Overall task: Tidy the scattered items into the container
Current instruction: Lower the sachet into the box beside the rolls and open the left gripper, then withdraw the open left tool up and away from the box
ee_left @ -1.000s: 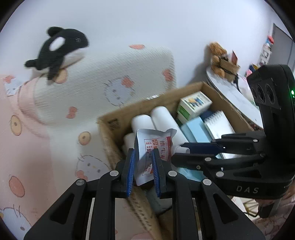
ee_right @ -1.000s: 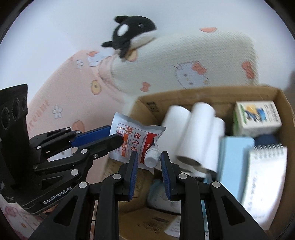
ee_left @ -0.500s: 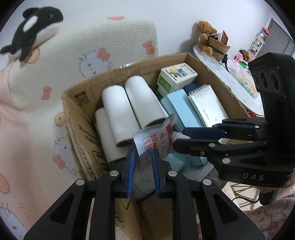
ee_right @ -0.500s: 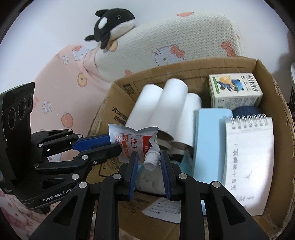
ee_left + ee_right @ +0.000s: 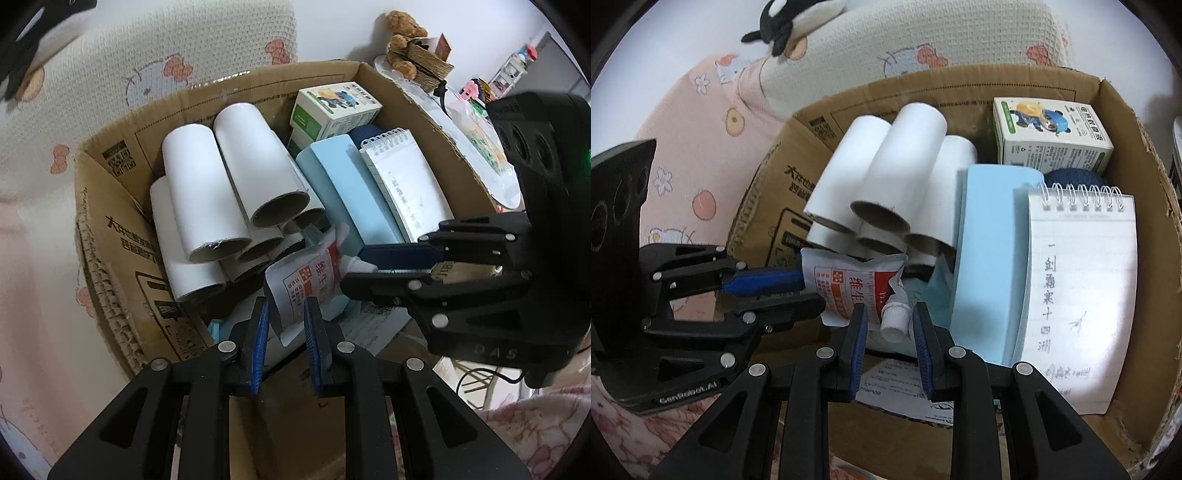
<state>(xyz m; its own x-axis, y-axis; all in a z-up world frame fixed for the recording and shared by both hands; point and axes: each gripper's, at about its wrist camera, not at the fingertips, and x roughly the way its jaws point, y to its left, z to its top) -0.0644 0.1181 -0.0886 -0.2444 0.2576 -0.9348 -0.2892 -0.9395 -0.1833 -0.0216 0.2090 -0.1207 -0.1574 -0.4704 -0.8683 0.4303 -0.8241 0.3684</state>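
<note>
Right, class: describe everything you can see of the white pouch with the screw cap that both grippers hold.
The pouch is a soft, crinkled white sachet with red-orange print and a ribbed white cap. The left gripper pinches one edge, and the right gripper is shut on the cap. It hangs low inside the cardboard box, in front of the white rolls.

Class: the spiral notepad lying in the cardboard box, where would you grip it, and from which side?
Grip the spiral notepad by its wire-bound top edge, coming from above: it lies flat on the other contents, and that stiff edge is clear of the cardboard box wall.
</note>
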